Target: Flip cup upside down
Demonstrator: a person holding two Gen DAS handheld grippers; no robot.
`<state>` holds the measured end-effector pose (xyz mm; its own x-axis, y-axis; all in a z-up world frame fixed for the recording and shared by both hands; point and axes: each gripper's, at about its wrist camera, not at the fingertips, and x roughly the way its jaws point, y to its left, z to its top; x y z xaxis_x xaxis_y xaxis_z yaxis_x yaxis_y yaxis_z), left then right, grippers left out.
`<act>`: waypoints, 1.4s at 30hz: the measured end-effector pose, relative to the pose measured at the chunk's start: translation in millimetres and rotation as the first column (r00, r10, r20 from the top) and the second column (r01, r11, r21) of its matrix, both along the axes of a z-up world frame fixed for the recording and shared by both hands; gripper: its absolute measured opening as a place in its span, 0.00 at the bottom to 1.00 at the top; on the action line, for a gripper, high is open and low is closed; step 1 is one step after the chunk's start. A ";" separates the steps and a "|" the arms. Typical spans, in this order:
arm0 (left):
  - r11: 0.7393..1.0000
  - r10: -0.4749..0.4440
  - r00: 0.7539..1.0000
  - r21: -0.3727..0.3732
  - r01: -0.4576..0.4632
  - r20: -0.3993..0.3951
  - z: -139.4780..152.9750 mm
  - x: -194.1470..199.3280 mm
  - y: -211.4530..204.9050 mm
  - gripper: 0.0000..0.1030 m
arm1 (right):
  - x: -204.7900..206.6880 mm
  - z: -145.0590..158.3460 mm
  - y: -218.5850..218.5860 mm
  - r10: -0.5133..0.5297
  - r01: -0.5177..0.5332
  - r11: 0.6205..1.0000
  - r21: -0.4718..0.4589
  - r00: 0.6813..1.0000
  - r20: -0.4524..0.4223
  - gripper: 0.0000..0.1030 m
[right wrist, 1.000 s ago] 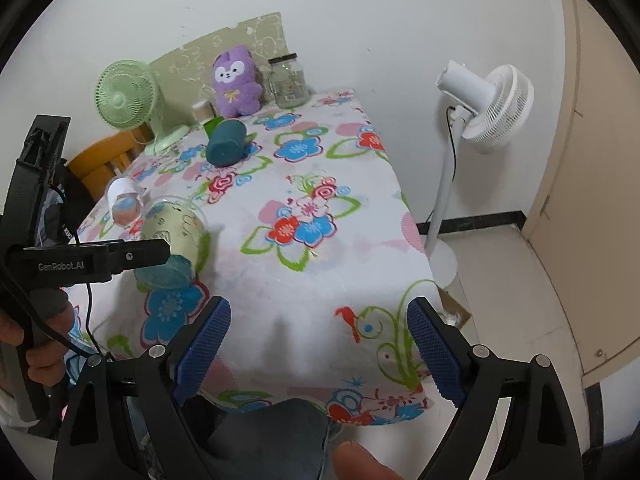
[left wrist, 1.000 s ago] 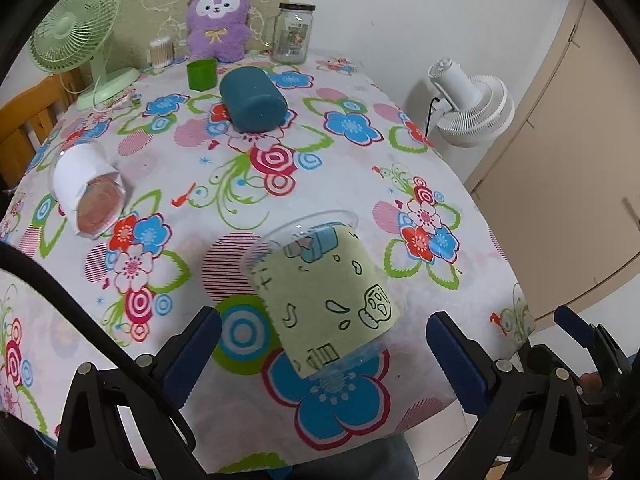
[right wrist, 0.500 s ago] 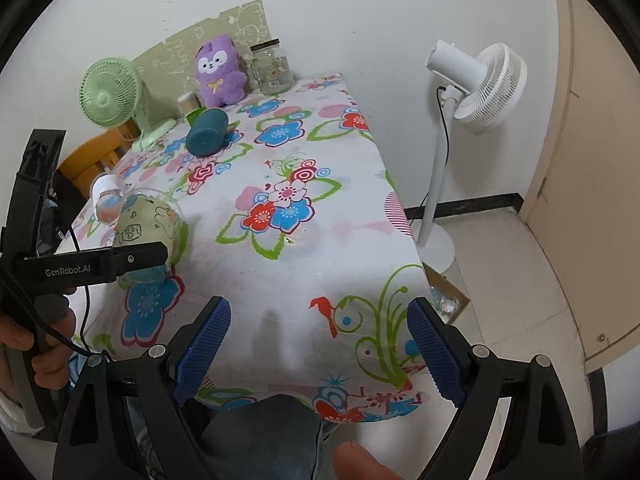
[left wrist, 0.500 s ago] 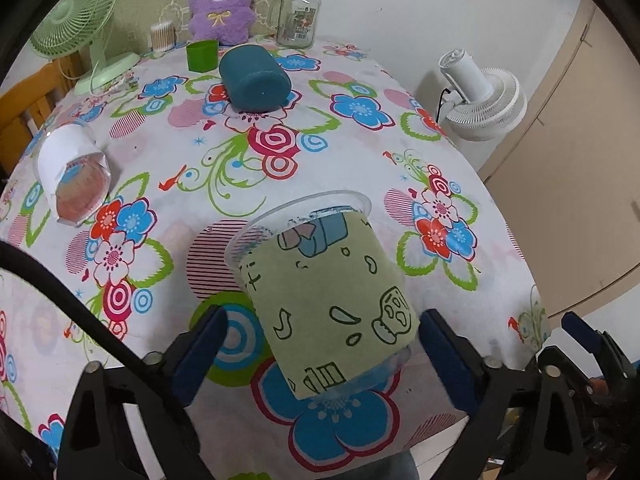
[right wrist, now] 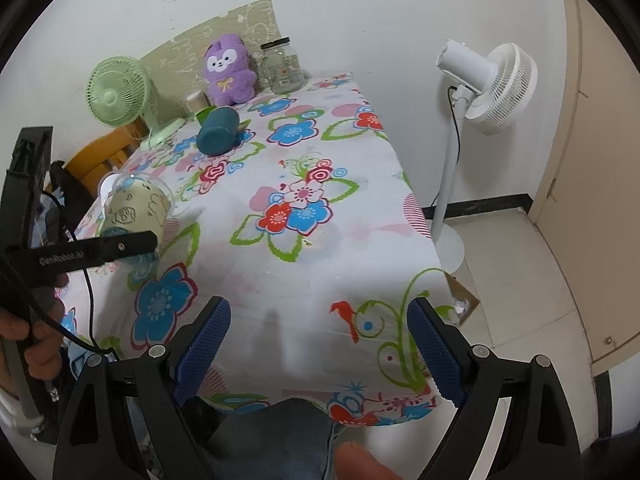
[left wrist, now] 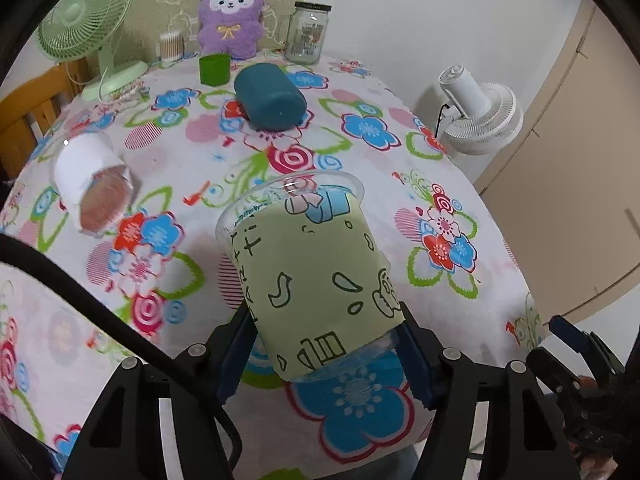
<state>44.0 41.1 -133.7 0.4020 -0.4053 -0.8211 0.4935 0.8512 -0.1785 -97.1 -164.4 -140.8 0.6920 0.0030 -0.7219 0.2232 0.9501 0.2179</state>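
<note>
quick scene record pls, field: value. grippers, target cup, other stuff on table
left gripper: shut on green cup, near its base
green cup: clear plastic, green printed sleeve, tilted, rim pointing away
right gripper: open, holds nothing, at the table's near edge
other cups: white cup and teal cup on their sides; small green cup upright
table back: purple plush, glass jar, green fan
</note>
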 end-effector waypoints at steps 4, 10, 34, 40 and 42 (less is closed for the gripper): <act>0.998 -0.052 0.998 0.035 0.054 -0.032 12.7 8.2 12.5 0.66 | 4.7 3.3 11.7 0.047 -0.046 0.999 -0.012 0.999 0.011 0.89; 0.978 -0.161 0.982 0.119 0.171 -0.094 31.9 17.0 24.6 0.66 | 15.4 8.6 33.7 0.121 -0.119 0.992 -0.039 0.992 0.027 0.89; 0.874 -0.103 0.667 0.253 0.415 -0.738 -16.6 64.2 47.1 0.67 | 41.6 5.3 86.9 0.297 -0.297 0.955 -0.024 0.954 0.024 0.89; 0.890 -0.096 0.659 0.233 0.393 -0.746 -12.5 81.6 45.1 0.69 | 46.1 4.3 86.9 0.293 -0.293 0.956 -0.014 0.956 0.024 0.89; 0.896 -0.092 0.665 0.229 0.380 -0.742 -10.6 86.8 45.4 0.74 | 48.1 4.0 87.1 0.294 -0.294 0.956 -0.015 0.956 0.022 0.89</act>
<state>130.8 86.6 -144.3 -0.4152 -0.0438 -0.9087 0.5367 0.7947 -0.2835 -49.0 -77.2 -136.9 0.6785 0.2005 -0.7067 -0.0711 0.9754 0.2084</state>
